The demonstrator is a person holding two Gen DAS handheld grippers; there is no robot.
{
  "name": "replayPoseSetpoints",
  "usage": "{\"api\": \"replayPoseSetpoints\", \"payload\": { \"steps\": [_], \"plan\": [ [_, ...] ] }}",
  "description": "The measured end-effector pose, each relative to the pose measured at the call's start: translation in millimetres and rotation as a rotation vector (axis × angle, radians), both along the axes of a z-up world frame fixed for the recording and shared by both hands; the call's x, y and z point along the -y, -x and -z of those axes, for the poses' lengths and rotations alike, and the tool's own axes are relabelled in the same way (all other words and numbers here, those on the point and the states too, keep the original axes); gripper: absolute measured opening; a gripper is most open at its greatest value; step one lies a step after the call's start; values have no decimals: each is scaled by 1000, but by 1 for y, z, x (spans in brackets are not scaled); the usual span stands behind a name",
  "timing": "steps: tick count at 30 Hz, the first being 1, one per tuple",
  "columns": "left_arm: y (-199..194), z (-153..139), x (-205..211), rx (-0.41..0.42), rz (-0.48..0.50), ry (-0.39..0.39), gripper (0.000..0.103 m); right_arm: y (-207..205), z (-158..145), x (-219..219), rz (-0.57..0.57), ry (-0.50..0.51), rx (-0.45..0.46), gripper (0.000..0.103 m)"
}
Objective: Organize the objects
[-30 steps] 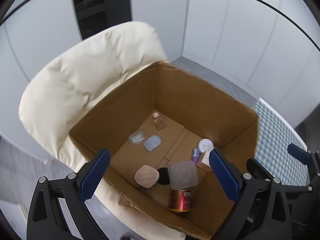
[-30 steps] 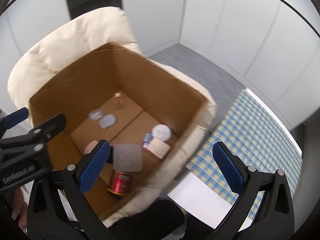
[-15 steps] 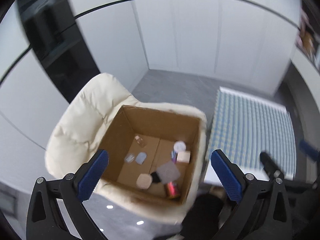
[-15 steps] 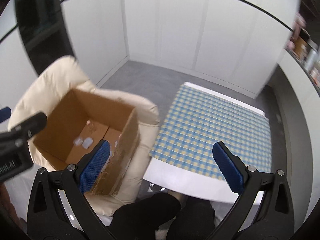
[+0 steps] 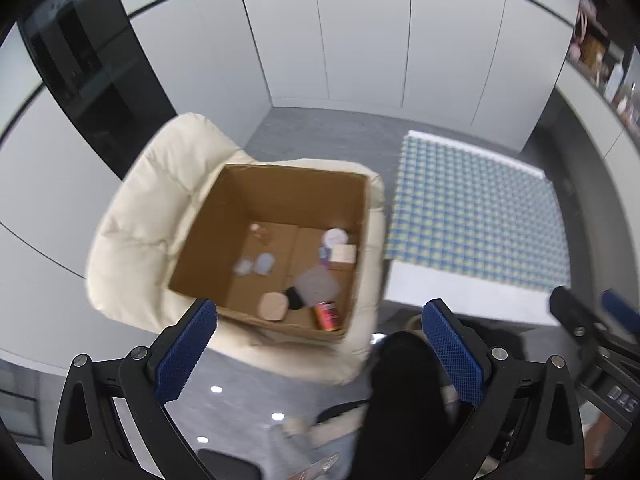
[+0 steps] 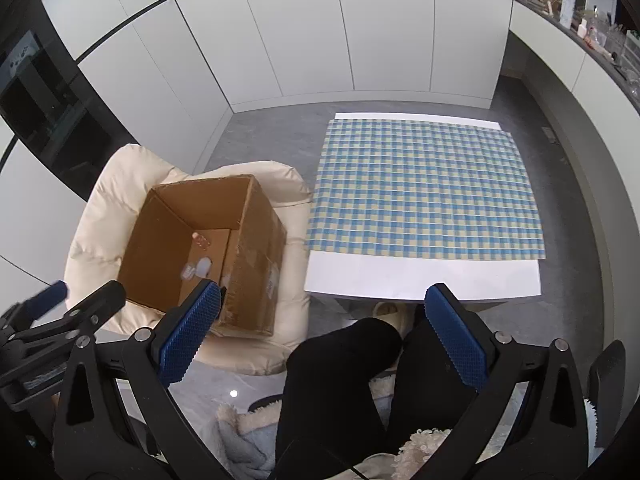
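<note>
Cardboard box (image 5: 280,184), open-topped, sits on the seat of a cream padded chair (image 5: 160,208) and holds the sorted things: a red can (image 5: 326,316) lying at about 5 o'clock on the box floor, a beige rounded case (image 5: 273,307) just left of it, a grey square lid (image 5: 318,288) above them, a white round jar (image 5: 335,236) and a pale small carton (image 5: 344,253) at 2 o'clock, and two bluish pieces (image 5: 258,264) near 9 o'clock — too blurred to name.

At 3 o'clock from the chair stands the tabletop (image 6: 420,280), white with a blue-and-yellow checked cloth (image 6: 424,188) over most of it.

Left gripper (image 5: 316,354) hangs above the chair's near edge, its blue pads set wide apart with nothing between them — the jaws have just been opening. Right gripper (image 6: 320,342) hangs over the person's black-trousered legs (image 6: 340,380), its pads likewise spread and holding nothing.
</note>
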State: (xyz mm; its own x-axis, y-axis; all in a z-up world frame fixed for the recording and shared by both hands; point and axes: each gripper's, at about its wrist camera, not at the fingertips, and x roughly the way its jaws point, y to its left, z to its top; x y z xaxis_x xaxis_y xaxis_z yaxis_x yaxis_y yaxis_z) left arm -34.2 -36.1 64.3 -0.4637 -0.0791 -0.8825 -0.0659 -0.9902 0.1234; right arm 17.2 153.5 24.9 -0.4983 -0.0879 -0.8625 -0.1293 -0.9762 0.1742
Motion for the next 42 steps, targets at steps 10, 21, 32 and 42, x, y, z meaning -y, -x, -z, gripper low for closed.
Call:
{"api": "replayPoseSetpoints", "payload": {
  "steps": [10, 21, 32, 42],
  "plan": [
    [-11, -11, -6, -27, 48, 19, 103, -18, -6, 10, 3, -47, -22, 103],
    [-13, -6, -15, -15, 82, 25, 103, -21, -6, 4, 23, -26, -18, 103],
    [-13, -6, -15, -11, 85, 7, 102, -22, -3, 3, 26, -39, -15, 103],
    [-13, -6, -13, -15, 78, 10, 102, -21, -1, 5, 21, -43, -6, 103]
  ]
}}
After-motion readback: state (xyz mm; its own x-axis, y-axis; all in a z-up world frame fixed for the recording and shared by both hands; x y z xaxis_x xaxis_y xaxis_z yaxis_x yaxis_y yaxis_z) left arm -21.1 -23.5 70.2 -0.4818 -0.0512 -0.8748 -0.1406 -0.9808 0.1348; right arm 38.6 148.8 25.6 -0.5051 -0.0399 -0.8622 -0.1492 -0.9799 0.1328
